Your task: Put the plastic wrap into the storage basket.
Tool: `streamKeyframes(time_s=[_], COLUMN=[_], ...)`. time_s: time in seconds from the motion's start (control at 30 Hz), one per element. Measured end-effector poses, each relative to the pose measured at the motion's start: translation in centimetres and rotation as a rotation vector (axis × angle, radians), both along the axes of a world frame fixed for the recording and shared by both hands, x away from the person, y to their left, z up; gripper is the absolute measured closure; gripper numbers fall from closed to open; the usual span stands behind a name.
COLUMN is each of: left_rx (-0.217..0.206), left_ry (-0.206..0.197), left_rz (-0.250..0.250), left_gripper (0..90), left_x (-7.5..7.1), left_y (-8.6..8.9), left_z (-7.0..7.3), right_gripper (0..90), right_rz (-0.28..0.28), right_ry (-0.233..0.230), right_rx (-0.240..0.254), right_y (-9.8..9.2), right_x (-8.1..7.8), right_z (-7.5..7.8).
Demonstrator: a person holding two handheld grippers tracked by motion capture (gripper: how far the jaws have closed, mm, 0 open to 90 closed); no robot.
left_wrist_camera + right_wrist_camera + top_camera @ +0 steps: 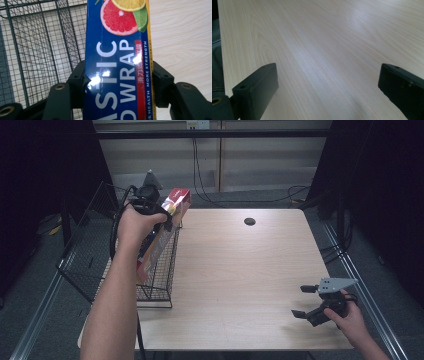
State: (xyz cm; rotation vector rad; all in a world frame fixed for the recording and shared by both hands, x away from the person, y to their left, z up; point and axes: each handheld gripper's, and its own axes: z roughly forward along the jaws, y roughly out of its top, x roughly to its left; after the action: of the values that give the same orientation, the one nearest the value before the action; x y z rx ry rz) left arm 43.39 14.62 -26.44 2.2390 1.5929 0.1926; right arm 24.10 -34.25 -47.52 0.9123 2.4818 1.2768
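A long box of plastic wrap (162, 227) is gripped by the left tool (167, 215), whose two black jaws are pressed against the box's opposite long sides, as is seen plainly in the left gripper view, where the box (117, 65) rises between the jaws. Its blue face carries white lettering, a red strip of small print and pictures of cut citrus fruit near the upper end. In the high view the box is held tilted, its red-and-white top end at about 1 o'clock from the left hand (135, 222) and its lower end down inside a black wire basket (160, 290). The basket stands at the 9 o'clock edge of the worktop (240, 280), with part of its mesh hanging beyond that edge. In the left gripper view the basket's mesh (37, 50) lies at 9 o'clock of the box, and bare pale wood at 3 o'clock.

The right tool (304, 301) is held by the right hand (347, 315) at about 4 o'clock on the worktop, well apart from the box and basket. Its jaws are spread wide with nothing between them; in the right gripper view bare wood (319, 50) is seen between them. A small dark round hole (249, 221) is set in the worktop near 12 o'clock.
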Motion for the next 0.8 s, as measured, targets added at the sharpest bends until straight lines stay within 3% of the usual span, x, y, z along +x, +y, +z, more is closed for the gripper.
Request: streamKeyframes(time_s=[0.8], left_rx=[-0.001], left_ry=[0.008], left_rz=[0.077], left_gripper=[42.9], left_x=[-0.6], left_y=[3.4], left_z=[0.6], right_gripper=[2.4], right_rz=[0.002], right_ry=[-0.004], right_rx=[-0.001], right_y=[0.0], right_x=[0.0], right_z=[0.0])
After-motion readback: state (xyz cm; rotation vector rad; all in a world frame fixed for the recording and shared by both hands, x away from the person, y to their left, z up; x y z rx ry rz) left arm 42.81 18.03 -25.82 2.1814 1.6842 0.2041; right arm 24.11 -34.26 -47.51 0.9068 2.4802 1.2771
